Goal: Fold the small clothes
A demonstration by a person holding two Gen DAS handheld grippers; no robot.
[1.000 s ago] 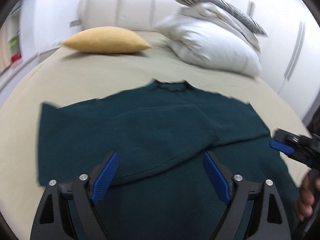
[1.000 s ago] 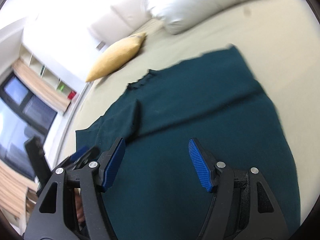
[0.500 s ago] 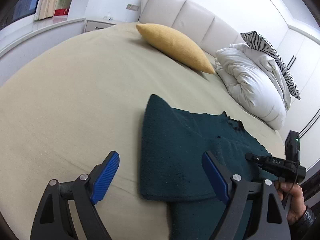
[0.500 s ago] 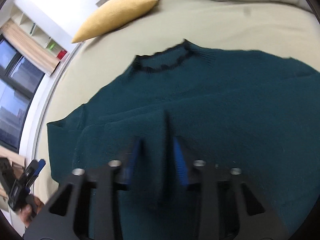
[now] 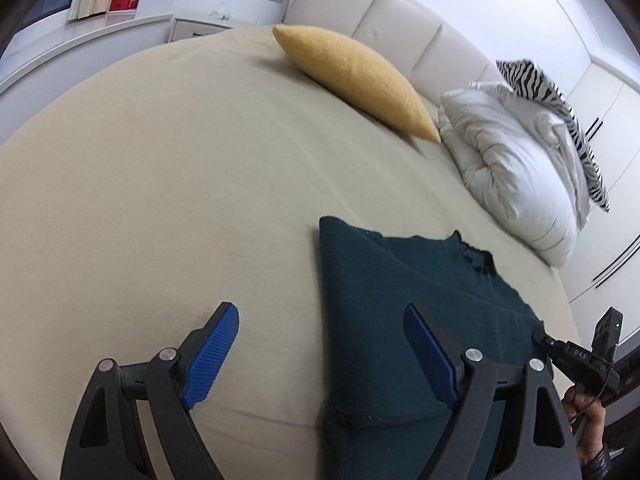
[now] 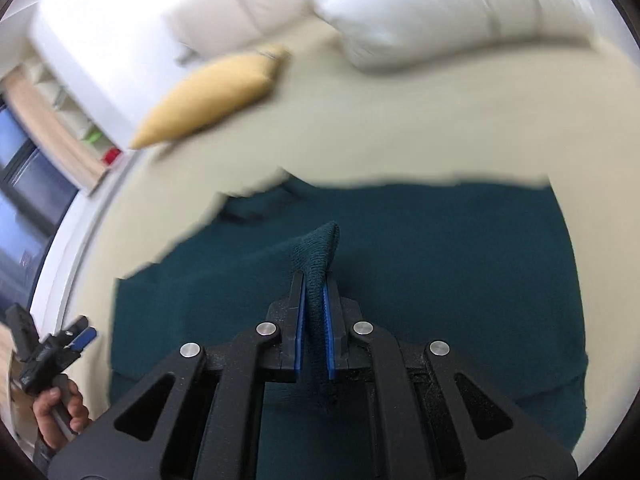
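Observation:
A dark green knit sweater [image 5: 400, 300] lies flat on the beige bed [image 5: 160, 200], with a sleeve folded across its body. My left gripper [image 5: 320, 312] is open and hovers over the sweater's left edge, one finger above bare sheet and the other above the knit. Nothing is between its pads. My right gripper [image 6: 313, 280] is closing, its pads pinching a raised ridge of sweater [image 6: 440, 260] fabric near the middle of the garment. The right gripper [image 5: 568, 350] also shows at the sweater's far right edge in the left wrist view.
A yellow pillow [image 5: 360, 80] and a bunched white duvet [image 5: 520, 168] with a zebra-print pillow [image 5: 560, 92] lie by the padded headboard. A window and shelves stand beyond the bed's left side. A hand [image 6: 56, 412] holds the left gripper [image 6: 80, 332].
The left gripper swung left to the sweater's left edge, staying open. The right gripper moved over the sweater's middle, and its jaws shut on a pinch of fabric that now stands up.

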